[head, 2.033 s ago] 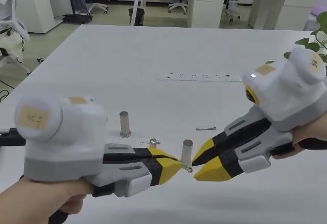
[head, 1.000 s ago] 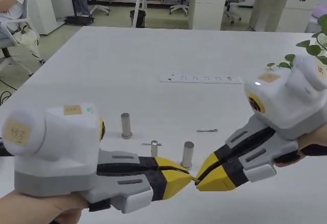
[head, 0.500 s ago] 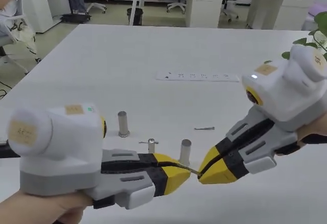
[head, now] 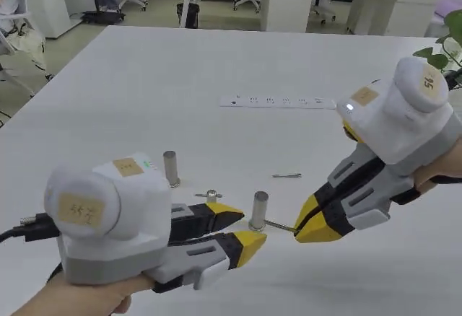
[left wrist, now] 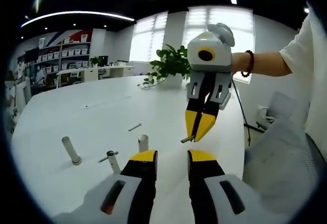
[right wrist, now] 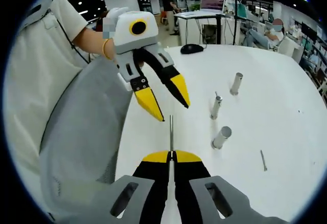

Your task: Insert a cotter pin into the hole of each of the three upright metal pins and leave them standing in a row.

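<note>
Three upright metal pins stand on the white table: a far one [head: 171,168], a middle one [head: 211,197] with a cotter pin through its top, and a near one [head: 258,210]. My right gripper [head: 303,229] is shut on a thin cotter pin [head: 278,224], whose free end points at the near pin's side. My left gripper [head: 251,227] is open just left of that pin, holding nothing. In the right gripper view the held cotter pin [right wrist: 171,129] sticks straight out of my shut jaws toward the open left gripper [right wrist: 166,101]. A loose cotter pin [head: 286,176] lies further back.
A white power strip [head: 278,102] lies across the middle of the table. A potted plant [head: 451,49] stands at the right edge. Desks and chairs fill the room beyond the table's far edge.
My left gripper has opened and let go of the cotter pin, which the right gripper alone now holds. The pin's free end now sits beside the near upright pin.
</note>
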Tool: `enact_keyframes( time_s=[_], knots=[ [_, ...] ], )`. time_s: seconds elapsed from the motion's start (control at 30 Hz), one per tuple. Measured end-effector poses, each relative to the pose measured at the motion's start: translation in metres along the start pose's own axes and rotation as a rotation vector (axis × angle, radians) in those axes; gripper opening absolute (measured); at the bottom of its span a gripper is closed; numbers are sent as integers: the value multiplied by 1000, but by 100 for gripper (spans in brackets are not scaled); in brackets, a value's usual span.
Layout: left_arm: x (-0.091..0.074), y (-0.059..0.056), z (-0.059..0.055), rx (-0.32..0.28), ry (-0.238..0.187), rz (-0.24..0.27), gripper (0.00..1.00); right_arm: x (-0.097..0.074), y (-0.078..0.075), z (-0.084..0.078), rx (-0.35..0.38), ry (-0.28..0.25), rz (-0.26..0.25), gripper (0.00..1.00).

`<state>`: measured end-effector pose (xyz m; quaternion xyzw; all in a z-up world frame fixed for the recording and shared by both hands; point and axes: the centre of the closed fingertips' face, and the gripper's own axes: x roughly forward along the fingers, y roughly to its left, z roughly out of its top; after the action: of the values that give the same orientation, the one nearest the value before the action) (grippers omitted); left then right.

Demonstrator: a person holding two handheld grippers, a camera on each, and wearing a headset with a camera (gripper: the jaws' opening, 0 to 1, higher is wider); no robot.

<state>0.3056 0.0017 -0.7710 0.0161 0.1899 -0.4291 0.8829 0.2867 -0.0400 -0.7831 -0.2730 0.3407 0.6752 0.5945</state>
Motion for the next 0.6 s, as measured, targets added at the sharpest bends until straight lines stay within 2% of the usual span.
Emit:
enact_keyframes(
  time_s=[0.2, 0.43, 0.6],
  knots=[
    [15, 9, -11, 23, 31, 50, 26, 0, -14, -8, -13, 65, -35, 3],
    [29, 27, -23, -23, 60, 141, 25, -1, -33, -21, -44, 142, -77, 3],
    [36, 33, -27, -67, 59, 168, 25, 0, -43, -26, -23, 166, -90, 3]
  ],
)
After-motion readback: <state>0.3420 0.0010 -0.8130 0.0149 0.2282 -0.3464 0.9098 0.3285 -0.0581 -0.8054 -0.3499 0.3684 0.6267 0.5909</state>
